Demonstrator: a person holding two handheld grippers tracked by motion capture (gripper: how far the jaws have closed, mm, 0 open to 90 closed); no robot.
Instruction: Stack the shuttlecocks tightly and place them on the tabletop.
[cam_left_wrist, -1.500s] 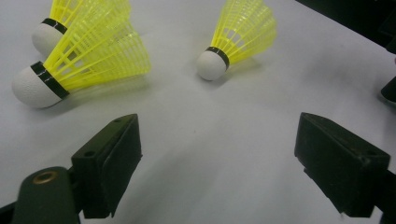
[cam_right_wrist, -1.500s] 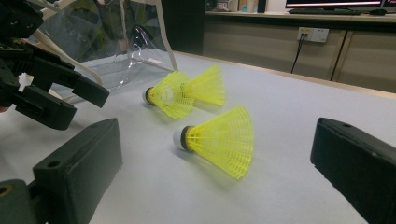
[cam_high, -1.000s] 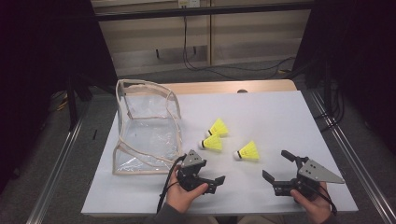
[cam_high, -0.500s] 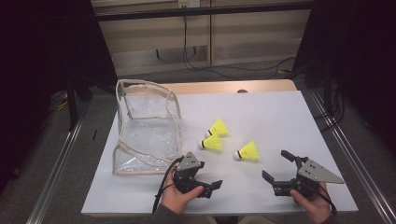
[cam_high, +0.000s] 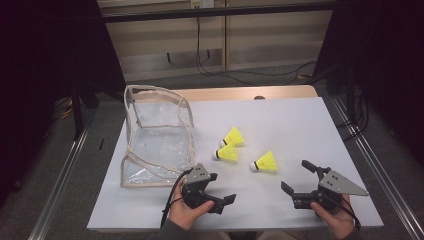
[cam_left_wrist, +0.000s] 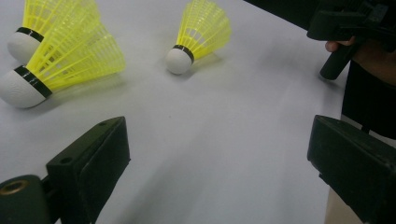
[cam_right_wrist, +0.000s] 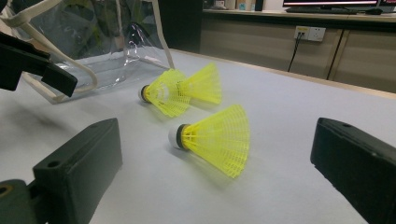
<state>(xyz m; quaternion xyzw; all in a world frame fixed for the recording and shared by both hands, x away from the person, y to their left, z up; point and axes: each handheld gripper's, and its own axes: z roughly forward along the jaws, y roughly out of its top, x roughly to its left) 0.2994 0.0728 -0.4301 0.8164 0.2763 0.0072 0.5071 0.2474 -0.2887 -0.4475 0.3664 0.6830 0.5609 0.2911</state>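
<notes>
Three yellow shuttlecocks lie on the white table top (cam_high: 300, 120): two close together (cam_high: 234, 136) (cam_high: 227, 153) and a third (cam_high: 265, 162) to their right. My left gripper (cam_high: 222, 187) is open near the front edge, just in front of the pair, with nothing between its jaws. In the left gripper view the pair (cam_left_wrist: 65, 65) lies at far left and the single shuttlecock (cam_left_wrist: 201, 32) farther ahead. My right gripper (cam_high: 296, 176) is open too, its jaws pointing left at the single shuttlecock (cam_right_wrist: 215, 137), which lies a short way ahead of its wide-apart jaws.
A clear plastic bag (cam_high: 150, 135) with cream piping stands open at the table's left side, just left of the shuttlecocks. In the right gripper view the bag (cam_right_wrist: 93, 42) rises behind them. Dark metal rails run along both sides of the table.
My left gripper has drifted slightly toward the near edge. The right gripper and the shuttlecocks have kept their places.
</notes>
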